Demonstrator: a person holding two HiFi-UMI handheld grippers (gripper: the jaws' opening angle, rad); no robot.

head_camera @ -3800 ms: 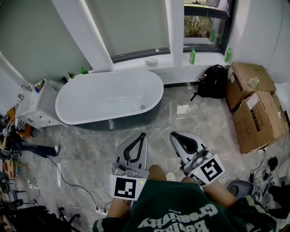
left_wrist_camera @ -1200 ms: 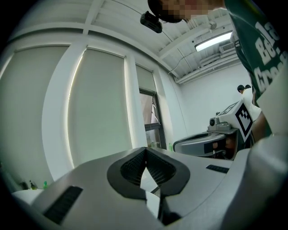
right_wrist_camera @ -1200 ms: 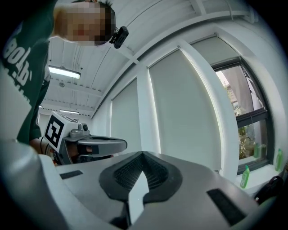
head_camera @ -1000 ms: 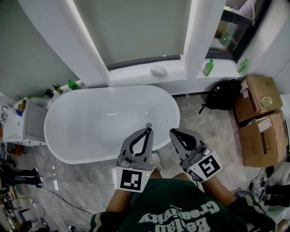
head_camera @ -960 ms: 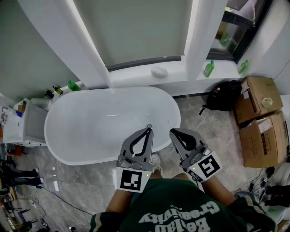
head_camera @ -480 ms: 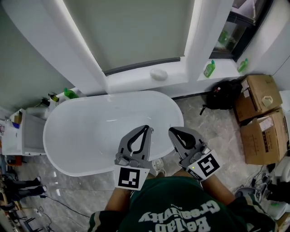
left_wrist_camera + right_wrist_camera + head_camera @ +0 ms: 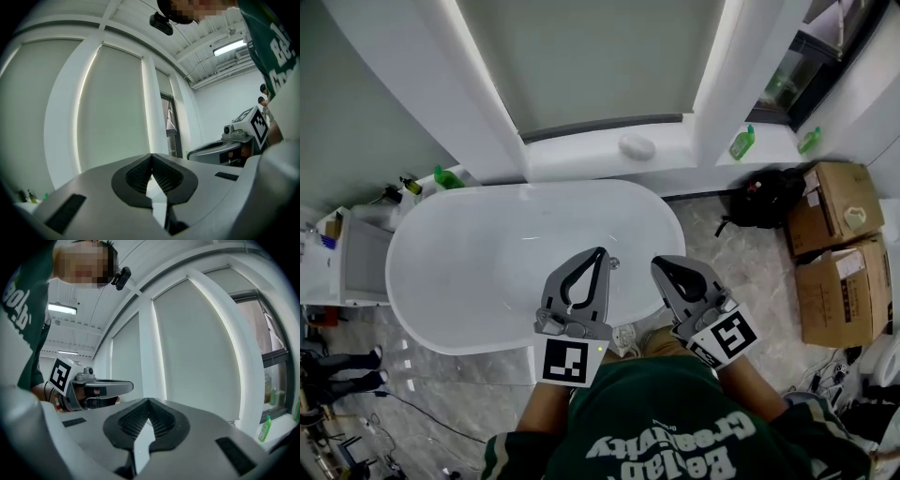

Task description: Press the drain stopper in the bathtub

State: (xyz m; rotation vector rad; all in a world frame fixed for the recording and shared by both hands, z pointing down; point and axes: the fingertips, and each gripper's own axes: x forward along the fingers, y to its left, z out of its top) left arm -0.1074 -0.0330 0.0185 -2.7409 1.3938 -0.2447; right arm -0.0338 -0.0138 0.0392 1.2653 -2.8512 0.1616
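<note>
I hold both tools out over the near edge of the white bathtub (image 7: pixel 459 272), which lies lengthwise across the middle of the head view. My left tool (image 7: pixel 600 251) sits at centre frame with its tip over the right-hand part of the tub. Its jaws are pressed together with nothing between them; its own view shows the ribbed pads meeting in a single line against the pale window blind. My right tool (image 7: pixel 657 264) is just beside it to the right, over the tub's right end, and its jaws are closed and empty too.

The drain stopper (image 7: pixel 614 263) is a small round metal piece on the tub floor near the right end. In the head view it shows in the gap between my two tool tips, just right of the left one. Neither tool touches it.

Behind the tub, a white oval dish (image 7: pixel 636 145) rests on the ledge at upper centre. Two green bottles (image 7: pixel 742 142) stand on the window sill at upper right. A black backpack (image 7: pixel 759 197) lies on the marble floor to the right of the tub, with cardboard boxes (image 7: pixel 839 202) at the right edge beyond it. Another green bottle (image 7: pixel 447 176) stands by the tub's far left corner.
</note>
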